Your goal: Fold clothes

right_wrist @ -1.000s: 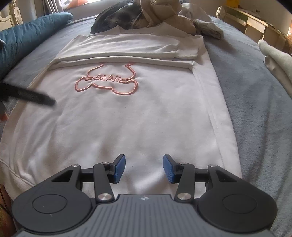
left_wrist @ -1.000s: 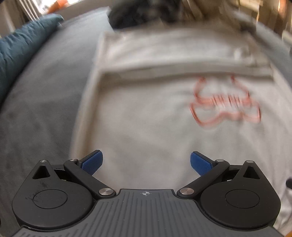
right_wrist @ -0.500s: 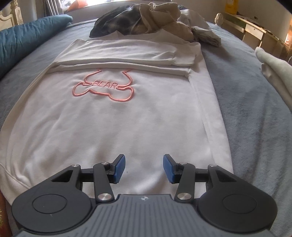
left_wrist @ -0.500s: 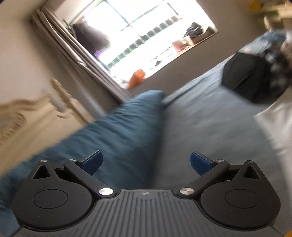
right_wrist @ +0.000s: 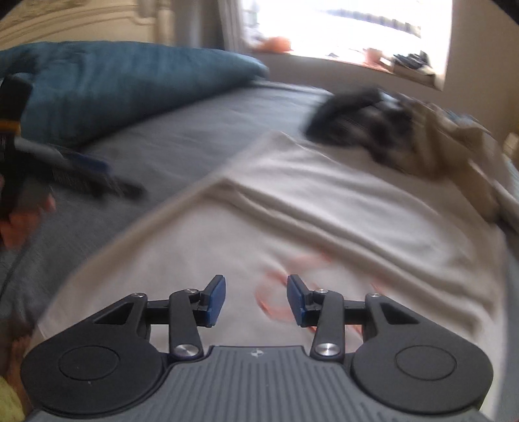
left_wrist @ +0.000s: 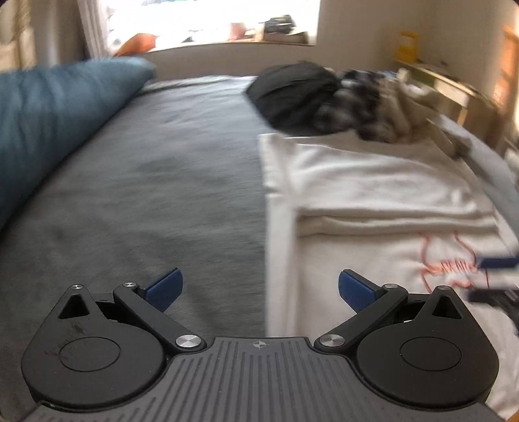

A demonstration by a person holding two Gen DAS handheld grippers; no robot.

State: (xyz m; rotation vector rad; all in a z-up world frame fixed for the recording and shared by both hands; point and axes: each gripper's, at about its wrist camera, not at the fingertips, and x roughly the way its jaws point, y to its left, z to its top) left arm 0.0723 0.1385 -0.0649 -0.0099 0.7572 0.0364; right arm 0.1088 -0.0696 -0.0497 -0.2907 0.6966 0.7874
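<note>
Grey bed (left_wrist: 168,181) under both my grippers: left gripper (left_wrist: 258,289) wide open, empty, over the sweatshirt's (left_wrist: 373,201) left edge; right gripper (right_wrist: 256,298) closing, nothing between its jaws, above the sweatshirt's pink print (right_wrist: 279,285); clothes pile (right_wrist: 389,130) beyond

Bedroom background
Blue pillow (left_wrist: 58,130) left of the fingers; window (left_wrist: 207,19) and wooden shelf (left_wrist: 447,87) far ahead on the grey bed (left_wrist: 155,181).
</note>
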